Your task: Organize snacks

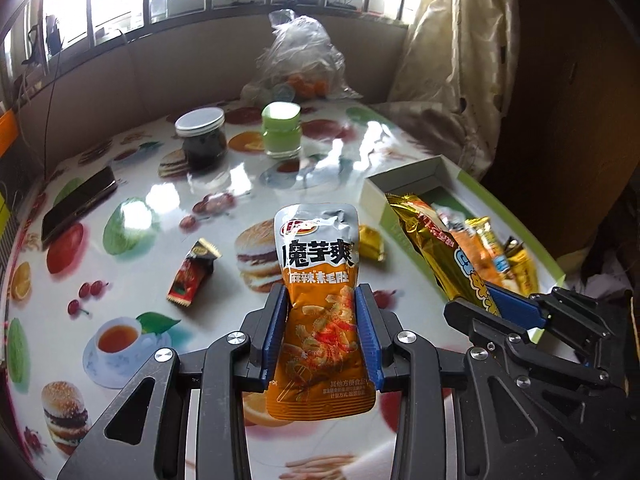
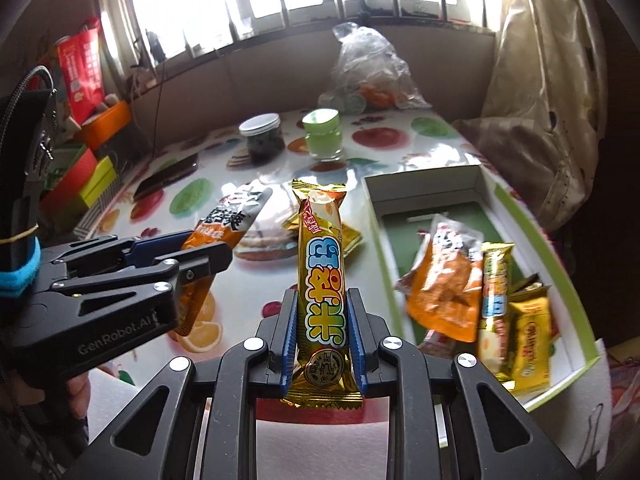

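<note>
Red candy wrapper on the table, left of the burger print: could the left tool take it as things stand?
Probably not yet. The left tool is shut on the orange pouch, so it has no free grip. The red candy wrapper itself lies uncovered on the table.

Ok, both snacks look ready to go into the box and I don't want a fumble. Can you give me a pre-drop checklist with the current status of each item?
1. Left gripper shut on orange pouch: ok.
2. Right gripper shut on gold bar: ok.
3. Box open, free room at its far end: ok.
4. Gold bar already above the box: not ok, it is left of it.
5. Snacks left on the table, red candy and gold candy: not ok.
6. Grip firmness: cannot tell.
</note>
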